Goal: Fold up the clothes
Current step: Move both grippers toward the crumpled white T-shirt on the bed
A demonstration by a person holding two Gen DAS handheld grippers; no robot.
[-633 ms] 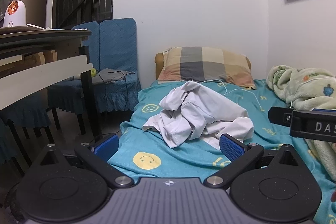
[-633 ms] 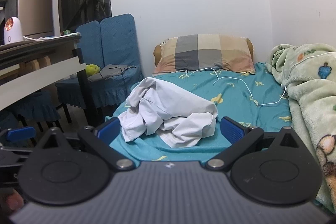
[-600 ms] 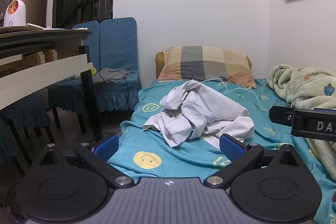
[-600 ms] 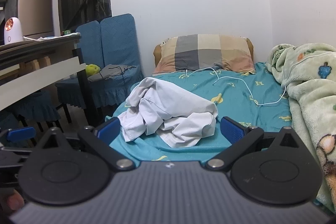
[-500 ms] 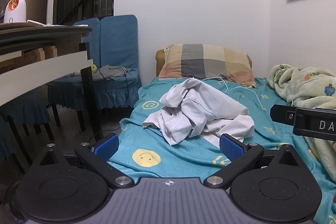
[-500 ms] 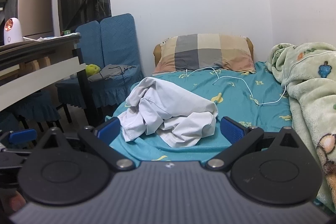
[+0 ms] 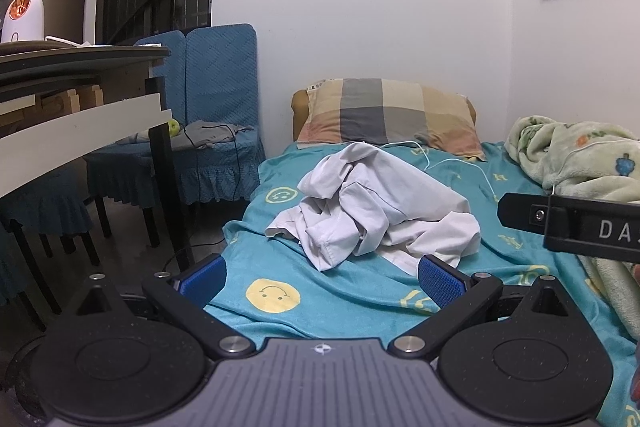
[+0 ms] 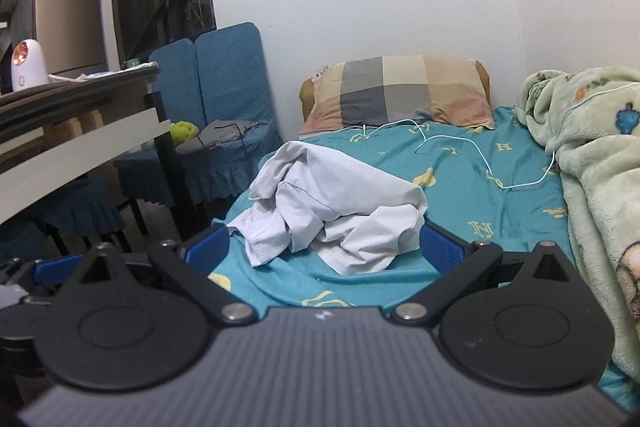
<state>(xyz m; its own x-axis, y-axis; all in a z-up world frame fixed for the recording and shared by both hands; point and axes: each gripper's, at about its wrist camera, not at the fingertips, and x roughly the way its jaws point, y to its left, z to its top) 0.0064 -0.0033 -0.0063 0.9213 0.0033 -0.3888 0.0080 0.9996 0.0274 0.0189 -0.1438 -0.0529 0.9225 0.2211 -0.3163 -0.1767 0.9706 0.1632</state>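
Crumpled white cotton shirt (image 7: 376, 203) lies in a loose heap on the teal bed sheet printed with yellow smiley faces (image 7: 328, 291), roughly mid-bed and toward the sheet's 9 o'clock edge. In the left wrist view the heap sits at 12 o'clock from the left claw (image 7: 322, 277), whose blue-padded fingers (image 7: 438, 281) stand wide apart with nothing between them; the shirt's nearest hem is close ahead of the right-hand pad, and I cannot tell whether they touch. The right claw (image 8: 324, 249) is likewise spread wide and holds nothing, with the same shirt (image 8: 332, 211) straight ahead at 12 o'clock, its lower folds lying between the two blue pads (image 8: 440, 249). Part of the right claw's black body shows at 3 o'clock in the left wrist view. Beyond the shirt, a checked beige-and-grey pillow (image 7: 388, 115) leans at the head of the bed, a thin white cable (image 8: 472, 155) trails across the sheet, and a pale green fleece blanket (image 8: 592, 155) is bunched at 3 o'clock. At 9 o'clock stand a dark wooden table (image 7: 80, 95) and blue-covered chairs (image 7: 216, 99).
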